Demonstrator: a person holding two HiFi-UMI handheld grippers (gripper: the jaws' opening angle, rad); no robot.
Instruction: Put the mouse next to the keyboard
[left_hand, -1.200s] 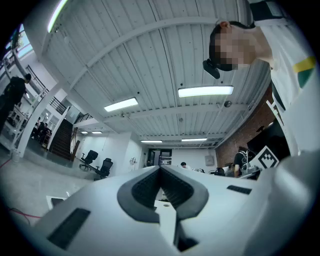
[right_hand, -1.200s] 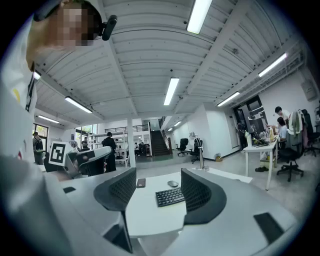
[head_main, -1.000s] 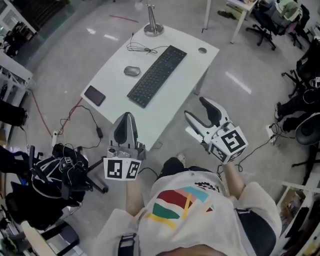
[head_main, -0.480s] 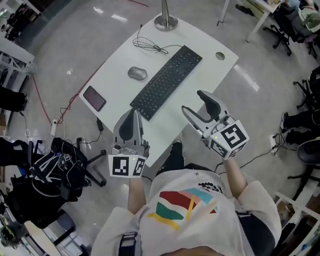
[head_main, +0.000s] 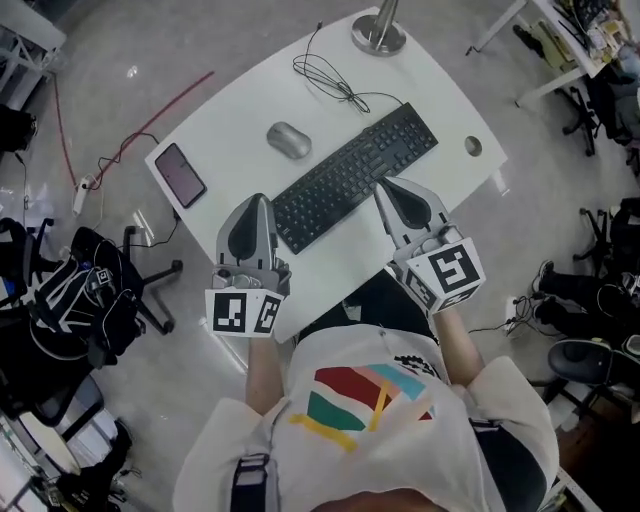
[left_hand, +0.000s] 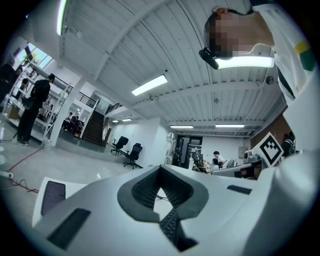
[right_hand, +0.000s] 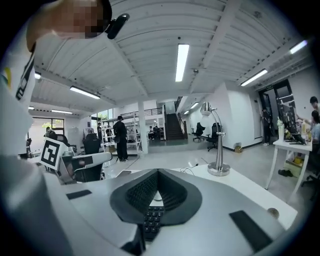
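A grey mouse (head_main: 288, 139) lies on the white table (head_main: 230, 120), to the left of the black keyboard (head_main: 355, 175), with a gap between them. My left gripper (head_main: 252, 204) hovers over the table's near edge, shut and empty, just left of the keyboard's near end. My right gripper (head_main: 397, 192) is also shut with nothing in it, and its tips are over the keyboard's near long side. In the right gripper view the keyboard (right_hand: 151, 220) shows through the small gap behind the closed jaws. The left gripper view shows a few keyboard keys (left_hand: 170, 226) the same way.
A dark phone (head_main: 181, 175) lies at the table's left end. A lamp base (head_main: 378, 35) and a loose black cable (head_main: 335, 80) are at the far side, and a round cable hole (head_main: 473, 146) at the right. A chair with black bags (head_main: 70, 300) stands on the left.
My right gripper's jaws were wide apart and are now shut. The view has moved in over the table, and both grippers now reach over its near edge by the keyboard.
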